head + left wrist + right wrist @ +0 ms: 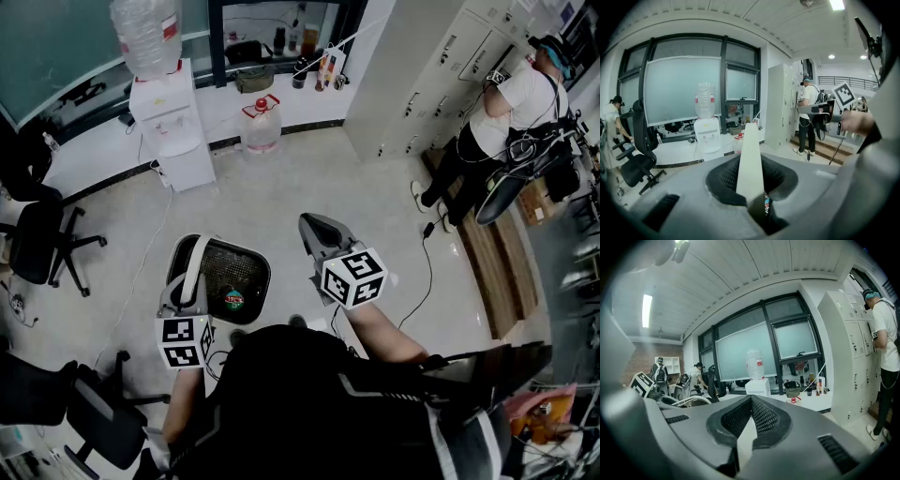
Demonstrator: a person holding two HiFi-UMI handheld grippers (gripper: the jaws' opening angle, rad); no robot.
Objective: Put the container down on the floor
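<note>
Left gripper clamped on the container's pale rim, right gripper closed on nothing.

There it is in the head view: one container, lower left of centre, mouth turned up at the camera, dark mesh inside and a single red-and-green sticker at its near edge. Its outline is nearly square, so there is no long side to call. Whether it rests on the floor, I can't tell. The left gripper view hides all that and gives only the pale rim strip edge-on, pinched between the jaws and running straight up the frame. In the right gripper view the jaw tips touch. Count: two grippers, one water dispenser, one loose bottle to its right.
</note>
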